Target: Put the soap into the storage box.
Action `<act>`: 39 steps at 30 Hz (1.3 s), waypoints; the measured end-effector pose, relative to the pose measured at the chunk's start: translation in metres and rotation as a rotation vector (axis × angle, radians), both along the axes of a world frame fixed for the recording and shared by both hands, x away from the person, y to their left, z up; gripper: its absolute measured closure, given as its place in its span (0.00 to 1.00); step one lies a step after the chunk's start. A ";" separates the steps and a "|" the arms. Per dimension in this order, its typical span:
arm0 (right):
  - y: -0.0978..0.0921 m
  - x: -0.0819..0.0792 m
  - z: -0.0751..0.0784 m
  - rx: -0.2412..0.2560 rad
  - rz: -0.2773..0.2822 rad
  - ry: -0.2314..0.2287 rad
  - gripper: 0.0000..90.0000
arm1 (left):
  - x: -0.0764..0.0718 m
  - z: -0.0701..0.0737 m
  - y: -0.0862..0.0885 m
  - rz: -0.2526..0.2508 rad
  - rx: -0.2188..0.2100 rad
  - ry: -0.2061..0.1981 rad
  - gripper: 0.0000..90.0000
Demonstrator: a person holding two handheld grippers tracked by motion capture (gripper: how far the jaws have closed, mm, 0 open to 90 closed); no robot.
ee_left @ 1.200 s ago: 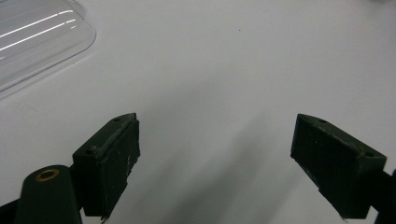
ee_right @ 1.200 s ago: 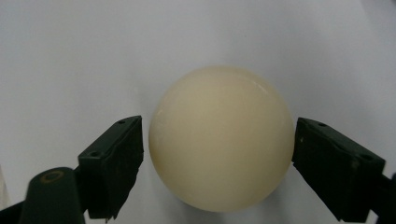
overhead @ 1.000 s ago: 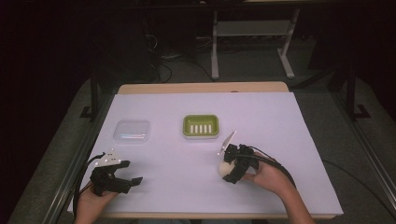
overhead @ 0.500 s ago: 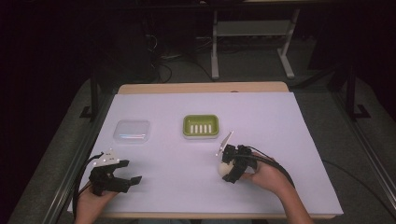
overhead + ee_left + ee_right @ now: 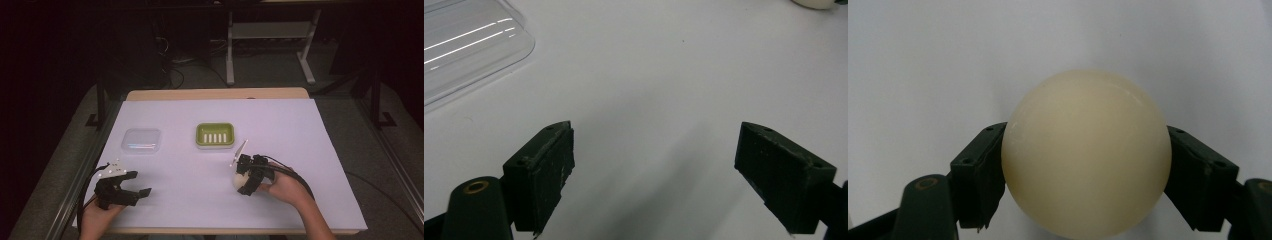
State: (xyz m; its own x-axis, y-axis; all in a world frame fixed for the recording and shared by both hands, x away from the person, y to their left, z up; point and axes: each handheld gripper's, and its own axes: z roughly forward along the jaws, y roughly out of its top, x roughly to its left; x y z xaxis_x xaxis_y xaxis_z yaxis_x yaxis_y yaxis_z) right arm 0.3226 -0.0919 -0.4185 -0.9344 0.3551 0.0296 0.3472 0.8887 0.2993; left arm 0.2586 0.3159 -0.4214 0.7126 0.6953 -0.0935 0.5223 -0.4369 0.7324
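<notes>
Soap: the cream rounded soap bar (image 5: 1086, 155) sits clamped between the two black jaws of your right gripper (image 5: 243, 181), lower right of centre in the high view; in the right gripper view it bulges well past both pads.
Right gripper: closed on the soap, one jaw pressed to each side of it; your right hand (image 5: 284, 188) holds it from the lower right, cable trailing back over the wrist.
Soap dish: the green dish (image 5: 214, 135), slotted in the middle, lies just above centre of the frame, up and left of the soap and apart from it.
Clear lid: a transparent plastic lid (image 5: 142, 140) lies left of the dish, well apart; its corner shows at the upper left of the left gripper view.
Left gripper: your left gripper (image 5: 135, 184) is at the lower left, jaws spread wide with nothing between them, above bare white table (image 5: 300, 130).
Left hand: your left hand (image 5: 97, 216) grips it at the bottom edge.
</notes>
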 end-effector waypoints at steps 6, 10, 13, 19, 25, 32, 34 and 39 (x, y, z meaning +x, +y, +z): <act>0.002 0.002 0.006 0.009 0.003 -0.009 0.27 | 0.000 0.000 0.001 0.004 -0.002 0.000 0.17; 0.003 0.005 0.013 0.019 0.007 -0.010 0.27 | 0.000 0.000 0.000 0.001 -0.004 -0.003 0.17; 0.003 0.007 0.016 0.027 0.008 -0.006 0.27 | 0.000 0.000 0.000 0.004 -0.005 -0.003 0.17; 0.005 0.012 0.023 0.031 0.006 -0.010 0.27 | 0.000 0.001 0.003 0.007 -0.005 0.003 0.17; 0.006 0.019 0.029 0.043 0.015 -0.010 0.27 | 0.000 0.002 0.003 0.004 -0.018 -0.005 0.17; 0.008 0.025 0.034 0.055 0.015 -0.014 0.27 | 0.000 0.002 0.003 0.007 -0.022 -0.005 0.17; 0.008 0.027 0.035 0.051 0.014 -0.015 0.27 | 0.000 0.002 0.003 0.004 -0.020 -0.005 0.17; 0.009 0.031 0.038 0.055 0.015 -0.013 0.27 | -0.001 0.002 0.003 0.005 -0.025 -0.003 0.17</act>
State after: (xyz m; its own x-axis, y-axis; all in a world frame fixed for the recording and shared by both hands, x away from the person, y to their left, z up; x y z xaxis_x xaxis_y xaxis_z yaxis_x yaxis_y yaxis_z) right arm 0.3532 -0.0827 -0.3808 -0.9400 0.3391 0.0367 0.3298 0.8760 0.3519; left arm 0.2581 0.3186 -0.4192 0.7096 0.6961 -0.1088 0.5220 -0.4157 0.7448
